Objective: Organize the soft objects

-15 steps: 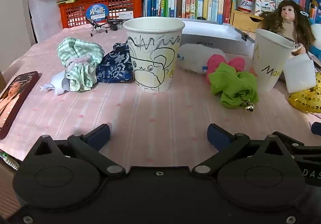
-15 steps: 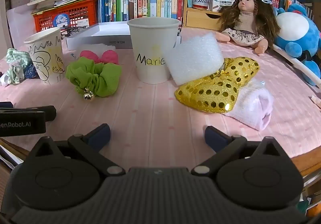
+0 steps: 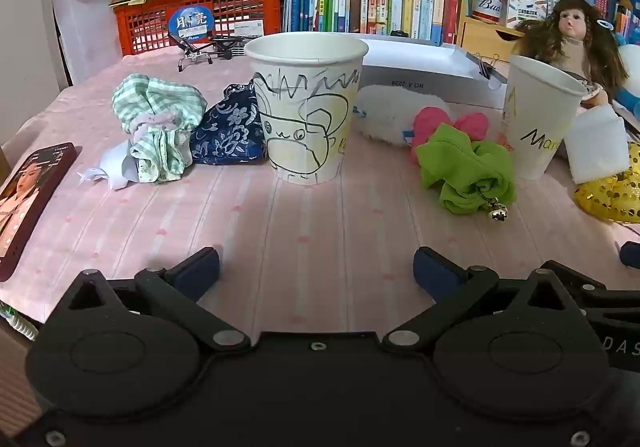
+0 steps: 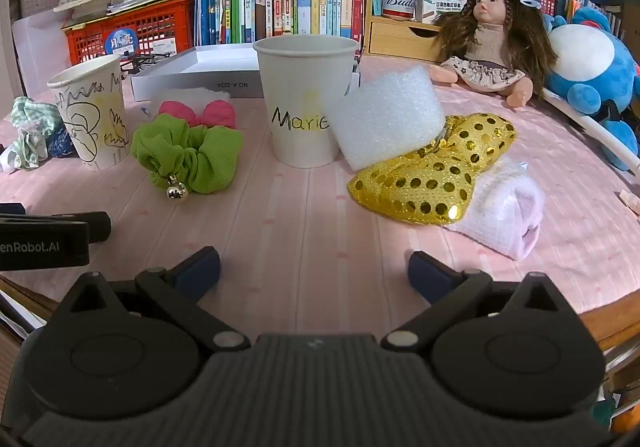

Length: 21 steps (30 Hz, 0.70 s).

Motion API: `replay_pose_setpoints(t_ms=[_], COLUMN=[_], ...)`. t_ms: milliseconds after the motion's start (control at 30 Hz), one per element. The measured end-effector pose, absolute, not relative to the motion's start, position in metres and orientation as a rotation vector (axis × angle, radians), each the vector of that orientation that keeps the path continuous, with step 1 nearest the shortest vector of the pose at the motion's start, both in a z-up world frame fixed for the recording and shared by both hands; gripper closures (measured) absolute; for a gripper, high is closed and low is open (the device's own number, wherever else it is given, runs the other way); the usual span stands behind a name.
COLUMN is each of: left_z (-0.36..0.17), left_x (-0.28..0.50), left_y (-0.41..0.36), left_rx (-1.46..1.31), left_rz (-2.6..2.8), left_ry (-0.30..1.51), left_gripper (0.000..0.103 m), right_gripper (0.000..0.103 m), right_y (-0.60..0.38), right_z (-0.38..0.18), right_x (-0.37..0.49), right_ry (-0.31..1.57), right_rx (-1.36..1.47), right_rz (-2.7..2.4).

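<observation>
Both claws, left claw (image 3: 316, 267) and right claw (image 4: 314, 267), hang spread wide and empty over a bare stretch of the pink tabletop (image 4: 304, 231), whose near edge curves away at the right claw's 4 o'clock. The green scrunchie (image 4: 188, 155) lies at its 11 o'clock between the drawn-on cup (image 4: 92, 111) and the Marie cup (image 4: 306, 103). The gold sequin bow (image 4: 432, 171) sits at 1 o'clock, touching the foam block (image 4: 386, 115) and the pale pink cloth (image 4: 504, 211).

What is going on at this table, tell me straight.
A person holds two grippers over a pink tablecloth, sorting soft things. Nothing is handled yet: the left gripper and right gripper are both open and empty, short of the items. Waiting ahead are a green scrunchie, a gold sequin bow, a foam block, a drawn-on paper cup and a cup marked Marie.
</observation>
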<state>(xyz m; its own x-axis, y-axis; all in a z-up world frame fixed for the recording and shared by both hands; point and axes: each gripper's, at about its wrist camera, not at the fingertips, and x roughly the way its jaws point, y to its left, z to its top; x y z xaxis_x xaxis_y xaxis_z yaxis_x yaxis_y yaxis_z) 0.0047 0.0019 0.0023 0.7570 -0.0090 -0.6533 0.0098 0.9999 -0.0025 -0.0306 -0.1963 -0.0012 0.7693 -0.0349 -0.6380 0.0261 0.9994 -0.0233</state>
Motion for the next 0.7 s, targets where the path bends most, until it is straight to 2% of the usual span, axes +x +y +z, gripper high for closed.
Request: replay_pose_setpoints(t_ms=[700], left_z=[0.0023], left_x=[0.0043], left_y=[0.0025], left_rx=[0.001], left_rz=[-0.011], left_ry=[0.711], left_gripper=[0.0], right_gripper=[0.0], right_y=[-0.1983], right_z=[-0.0001], right_x=[-0.0292], right_ry=[0.702], right_rx=[-0.013], right_rz=[-0.033])
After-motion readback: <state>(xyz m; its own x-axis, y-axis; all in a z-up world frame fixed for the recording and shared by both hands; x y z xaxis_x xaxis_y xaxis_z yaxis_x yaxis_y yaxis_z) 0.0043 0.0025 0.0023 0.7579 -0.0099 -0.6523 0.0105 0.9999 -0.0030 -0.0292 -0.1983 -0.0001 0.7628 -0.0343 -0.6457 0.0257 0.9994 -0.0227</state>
